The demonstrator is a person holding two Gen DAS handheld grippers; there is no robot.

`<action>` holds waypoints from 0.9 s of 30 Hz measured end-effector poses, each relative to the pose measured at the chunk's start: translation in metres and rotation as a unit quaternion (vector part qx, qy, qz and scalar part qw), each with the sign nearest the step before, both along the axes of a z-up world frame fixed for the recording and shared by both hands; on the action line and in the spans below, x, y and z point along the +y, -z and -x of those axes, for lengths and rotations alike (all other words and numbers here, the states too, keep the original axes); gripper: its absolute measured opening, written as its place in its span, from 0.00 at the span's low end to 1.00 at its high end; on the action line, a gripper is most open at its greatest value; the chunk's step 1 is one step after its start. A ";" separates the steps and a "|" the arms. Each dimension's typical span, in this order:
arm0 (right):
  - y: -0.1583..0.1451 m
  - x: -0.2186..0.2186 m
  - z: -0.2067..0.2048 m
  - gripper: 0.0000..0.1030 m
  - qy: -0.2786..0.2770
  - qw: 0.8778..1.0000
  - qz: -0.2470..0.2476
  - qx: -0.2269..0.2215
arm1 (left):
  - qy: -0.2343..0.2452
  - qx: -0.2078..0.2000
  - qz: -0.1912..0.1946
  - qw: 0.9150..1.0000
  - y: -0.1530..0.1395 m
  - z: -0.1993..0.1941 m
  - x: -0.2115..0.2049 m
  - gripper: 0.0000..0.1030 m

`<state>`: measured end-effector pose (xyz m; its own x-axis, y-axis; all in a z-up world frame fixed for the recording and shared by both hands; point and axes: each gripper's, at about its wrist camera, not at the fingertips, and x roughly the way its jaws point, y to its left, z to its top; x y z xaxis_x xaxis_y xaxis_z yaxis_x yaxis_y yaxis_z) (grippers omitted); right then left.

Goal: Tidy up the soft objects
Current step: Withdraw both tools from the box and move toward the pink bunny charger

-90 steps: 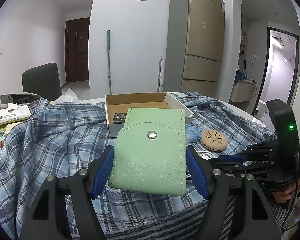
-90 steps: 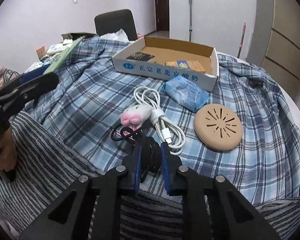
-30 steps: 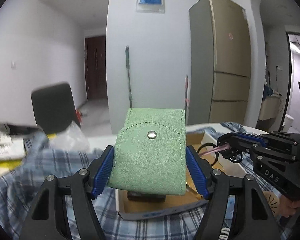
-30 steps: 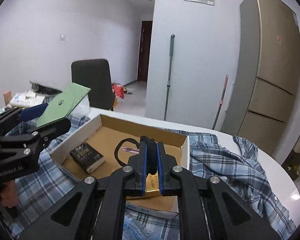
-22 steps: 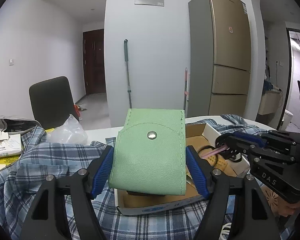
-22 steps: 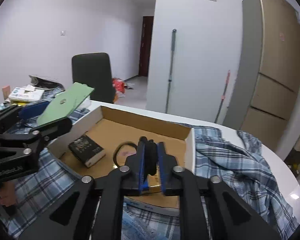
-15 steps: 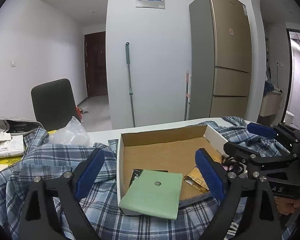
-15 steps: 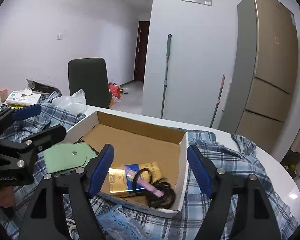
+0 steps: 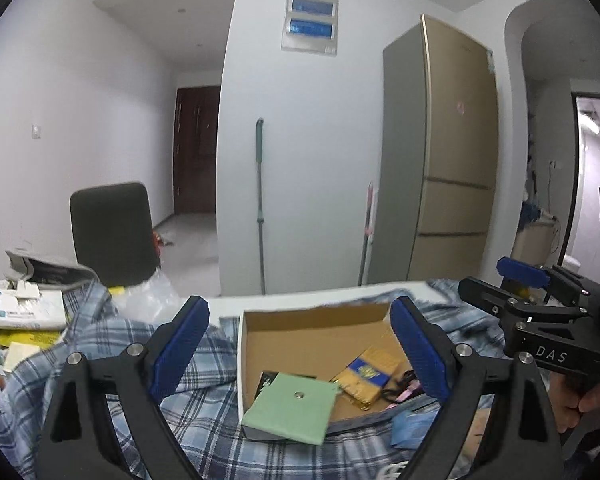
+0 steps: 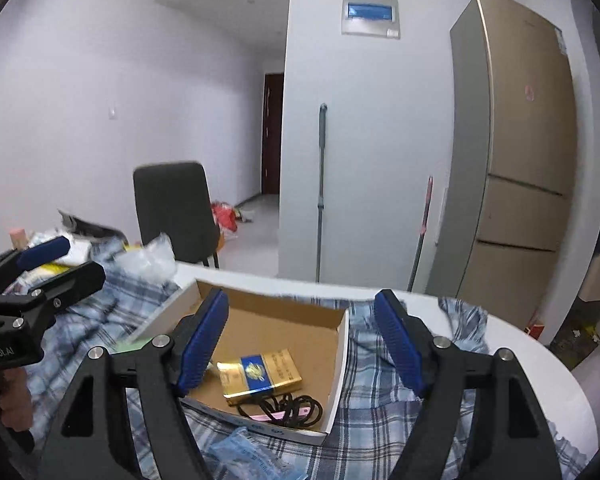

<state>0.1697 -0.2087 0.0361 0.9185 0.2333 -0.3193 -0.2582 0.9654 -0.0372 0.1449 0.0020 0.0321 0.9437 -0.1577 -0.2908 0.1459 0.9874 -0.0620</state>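
Note:
A shallow cardboard box (image 9: pixel 312 320) (image 10: pixel 342 348) lies on a table draped with a blue plaid cloth (image 9: pixel 204 408) (image 10: pixel 380 396). A green snap pouch (image 9: pixel 290 408) rests over the box's near rim; only a sliver of it (image 10: pixel 128 346) shows in the right wrist view. Black hair ties with a pink strip (image 10: pixel 288 406) (image 9: pixel 400 388) lie in the box beside a gold and blue pack (image 10: pixel 260 370) (image 9: pixel 366 374). My left gripper (image 9: pixel 298 350) is open and empty above the box. My right gripper (image 10: pixel 302 340) is open and empty above the box.
A blue tissue pack (image 10: pixel 252 460) (image 9: pixel 414 428) lies on the cloth before the box. A black chair (image 9: pixel 112 232), a plastic bag (image 9: pixel 148 300) and boxes (image 9: pixel 20 312) stand at the left. A fridge (image 9: pixel 440 160) and a mop (image 9: pixel 260 208) stand beyond the table.
Both grippers have opened: the left let the green pouch drop onto the box's rim, the right let the hair ties fall into the box. Both have since lifted slightly.

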 end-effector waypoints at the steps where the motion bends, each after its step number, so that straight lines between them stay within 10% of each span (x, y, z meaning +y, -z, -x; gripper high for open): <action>1: -0.006 -0.002 0.006 0.72 -0.001 1.000 -0.003 -0.006 | 0.001 -0.005 0.003 1.000 -0.006 0.006 0.000 0.91; 10: -0.026 -0.018 0.079 0.72 -0.012 0.999 -0.018 -0.036 | 0.005 -0.048 0.013 0.999 -0.038 0.078 -0.007 0.91; 27: 0.042 -0.034 0.108 0.72 0.000 1.000 0.009 0.005 | 0.007 0.000 -0.012 1.000 0.024 0.114 -0.017 0.91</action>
